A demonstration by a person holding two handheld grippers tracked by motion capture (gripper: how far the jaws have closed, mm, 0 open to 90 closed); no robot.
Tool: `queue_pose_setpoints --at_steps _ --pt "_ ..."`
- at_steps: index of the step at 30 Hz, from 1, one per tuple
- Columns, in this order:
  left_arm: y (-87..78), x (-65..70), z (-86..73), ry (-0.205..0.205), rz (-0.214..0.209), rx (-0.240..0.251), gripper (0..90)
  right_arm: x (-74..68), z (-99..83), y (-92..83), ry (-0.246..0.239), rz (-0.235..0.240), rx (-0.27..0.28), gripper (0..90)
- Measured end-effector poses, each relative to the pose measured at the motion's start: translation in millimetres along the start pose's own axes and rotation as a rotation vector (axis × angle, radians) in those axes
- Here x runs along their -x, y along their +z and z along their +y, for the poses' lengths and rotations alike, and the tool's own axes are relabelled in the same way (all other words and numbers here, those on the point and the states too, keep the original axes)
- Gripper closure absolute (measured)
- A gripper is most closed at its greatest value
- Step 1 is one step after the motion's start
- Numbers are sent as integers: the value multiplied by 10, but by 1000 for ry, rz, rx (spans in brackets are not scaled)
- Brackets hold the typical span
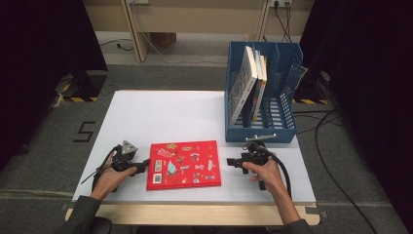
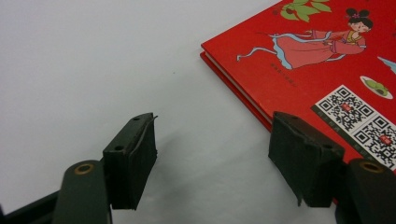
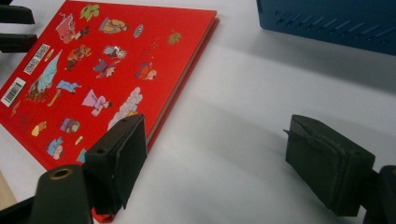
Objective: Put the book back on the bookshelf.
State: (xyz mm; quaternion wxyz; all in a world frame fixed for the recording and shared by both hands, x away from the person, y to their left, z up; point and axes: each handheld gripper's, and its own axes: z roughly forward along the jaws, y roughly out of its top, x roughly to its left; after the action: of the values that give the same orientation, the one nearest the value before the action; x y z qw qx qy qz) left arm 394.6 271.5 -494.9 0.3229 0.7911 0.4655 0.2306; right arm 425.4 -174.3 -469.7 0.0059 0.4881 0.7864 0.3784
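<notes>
From the high view, the red book (image 1: 183, 165) is lying flat on the white table (image 1: 160, 112), near the blue file rack (image 1: 262, 97), with the left gripper (image 1: 144, 166) just beside one short edge and the right gripper (image 1: 232, 162) near the other. It looks stiff, thin and glossy, likely slippery; an edge is probably the place to pinch.

In the left gripper view, the jaws are standing spread, nothing between them, one pad overlapping the book's (image 2: 308, 70) cover.

In the right gripper view, the jaws are gaping wide beside the book (image 3: 100, 74), holding nothing.
</notes>
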Motion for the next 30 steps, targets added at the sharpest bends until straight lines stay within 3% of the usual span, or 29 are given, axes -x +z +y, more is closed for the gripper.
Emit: queue_pose_setpoints --at_steps 5,11,21,27,30 --pt "16 27 8 1 3 8 306 -23 1 27 -2 6 -5 225" --pt "-2 -59 -71 -42 1 13 158 -98 8 79 -6 18 -8 228" --pt "-37 -100 -127 -60 12 17 148 -244 67 218 -24 35 -10 234" --pt "-46 -62 -124 -54 -15 12 186 -336 106 359 -9 55 -16 239" --pt "-59 3 -112 -27 -39 10 232 -382 116 417 -8 55 -20 239"
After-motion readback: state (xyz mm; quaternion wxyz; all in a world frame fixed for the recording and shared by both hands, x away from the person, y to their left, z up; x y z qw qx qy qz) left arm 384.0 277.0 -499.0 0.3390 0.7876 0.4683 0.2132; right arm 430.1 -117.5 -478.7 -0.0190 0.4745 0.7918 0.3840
